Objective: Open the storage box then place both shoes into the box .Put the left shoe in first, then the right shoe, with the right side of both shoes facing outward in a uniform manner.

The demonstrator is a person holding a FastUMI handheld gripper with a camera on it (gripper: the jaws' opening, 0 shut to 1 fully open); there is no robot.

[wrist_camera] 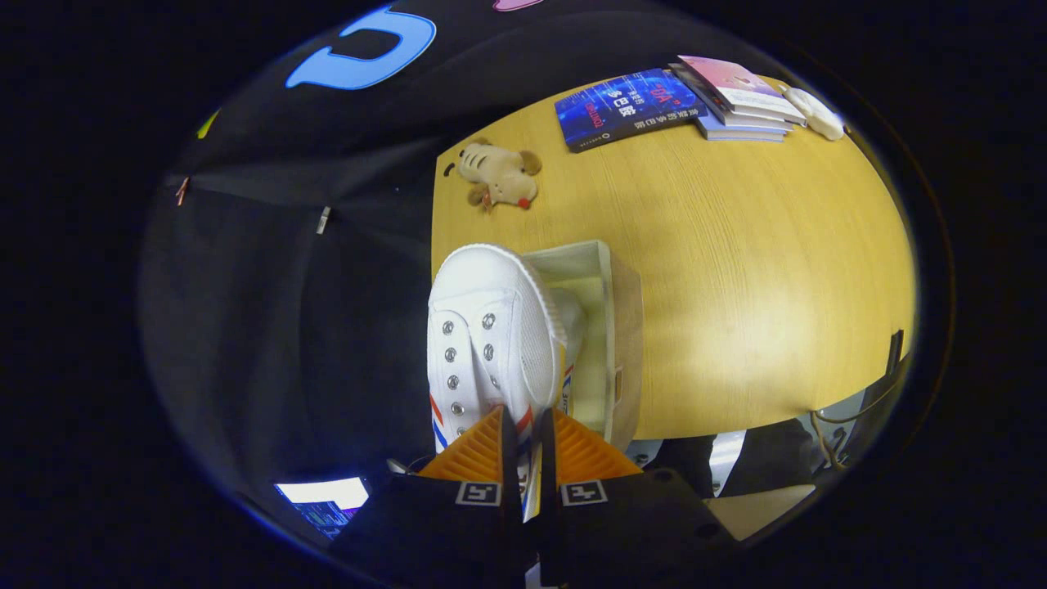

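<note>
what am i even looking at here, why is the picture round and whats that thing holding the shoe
The camera rides on a handheld gripper, looking forward along its two fingers through a fisheye lens, so the picture comes out round. The fingers are shut on the heel end of a white shoe, held over an open storage box on a wooden table. Beyond the box lie a plush toy, a blue book and a stack of books.

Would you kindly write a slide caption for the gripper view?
Gripper shut on a white shoe, held above the open storage box on the wooden table.
</note>
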